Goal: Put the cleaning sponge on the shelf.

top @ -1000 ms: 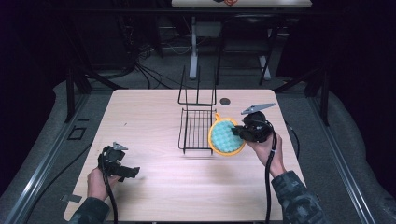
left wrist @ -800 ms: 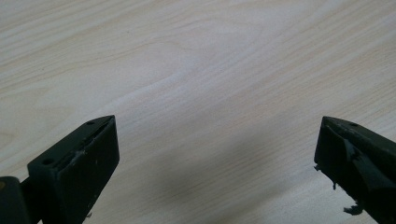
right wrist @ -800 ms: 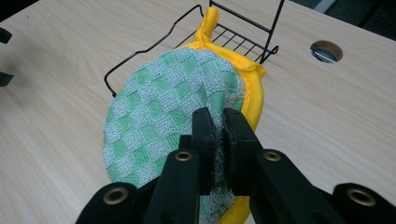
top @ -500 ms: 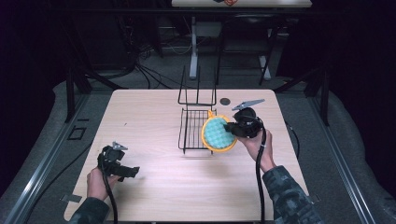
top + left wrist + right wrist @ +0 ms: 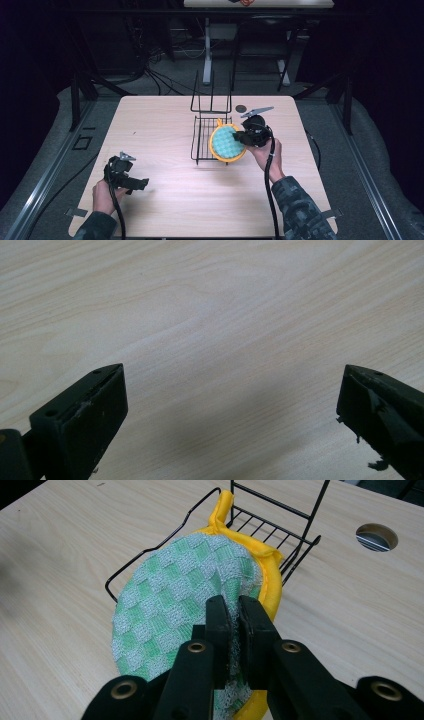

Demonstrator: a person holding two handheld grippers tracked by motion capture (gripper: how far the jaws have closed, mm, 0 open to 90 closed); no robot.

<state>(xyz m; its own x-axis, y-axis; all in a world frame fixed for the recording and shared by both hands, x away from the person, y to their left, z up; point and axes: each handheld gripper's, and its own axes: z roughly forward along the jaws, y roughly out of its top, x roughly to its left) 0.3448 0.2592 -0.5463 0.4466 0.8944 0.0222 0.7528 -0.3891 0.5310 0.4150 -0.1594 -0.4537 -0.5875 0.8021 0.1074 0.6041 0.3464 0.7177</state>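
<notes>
Over wire rack [image 5: 205,137], round checkered terry potholder [image 5: 227,142].

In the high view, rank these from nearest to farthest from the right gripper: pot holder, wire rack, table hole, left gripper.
1. pot holder: clamped in the right gripper.
2. wire rack: just behind the holder.
3. table hole: behind, near the far edge.
4. left gripper: near left corner.

pot holder's [image 5: 170,610] lower edge behind right gripper [image 5: 234,615]
</notes>
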